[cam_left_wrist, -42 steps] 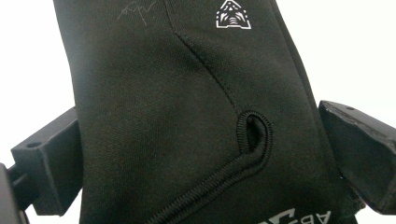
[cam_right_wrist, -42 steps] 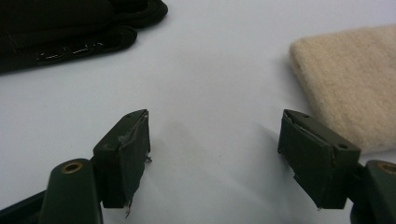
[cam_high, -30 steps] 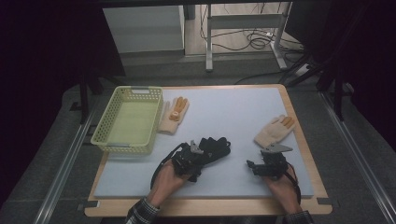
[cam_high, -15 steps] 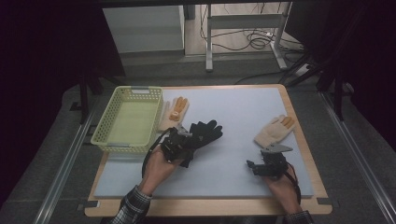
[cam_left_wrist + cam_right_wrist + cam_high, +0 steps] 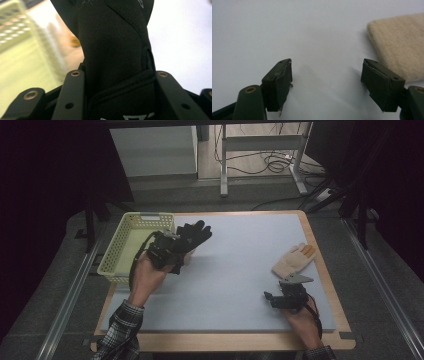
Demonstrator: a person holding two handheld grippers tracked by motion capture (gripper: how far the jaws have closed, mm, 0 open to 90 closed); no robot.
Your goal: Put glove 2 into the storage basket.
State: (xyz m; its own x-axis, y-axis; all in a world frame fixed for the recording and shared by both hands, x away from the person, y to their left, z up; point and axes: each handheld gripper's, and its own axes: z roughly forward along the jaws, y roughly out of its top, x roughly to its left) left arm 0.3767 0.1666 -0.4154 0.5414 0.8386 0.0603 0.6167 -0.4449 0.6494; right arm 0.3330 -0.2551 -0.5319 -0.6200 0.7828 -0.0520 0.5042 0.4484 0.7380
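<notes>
Fingers of the left gripper [image 5: 176,251] are clamped on the black fabric glove [image 5: 194,236], held in the air just beside the yellow-green slotted plastic basket [image 5: 116,257]. If released short, the glove could drape over the rim or fall on the grey bench [image 5: 235,275]. Fingers of the right gripper [image 5: 327,82] are spread, empty, near the cream knitted glove [image 5: 398,42].

Basket [image 5: 131,245] sits at the desk's [image 5: 235,270] far-left corner. Left hand-held gripper [image 5: 172,251] is up off the desk just right of the basket, with a glove [image 5: 196,234] clamped in it. A second glove [image 5: 294,260] lies on the desk at right, just beyond the right hand-held gripper [image 5: 283,296].
</notes>
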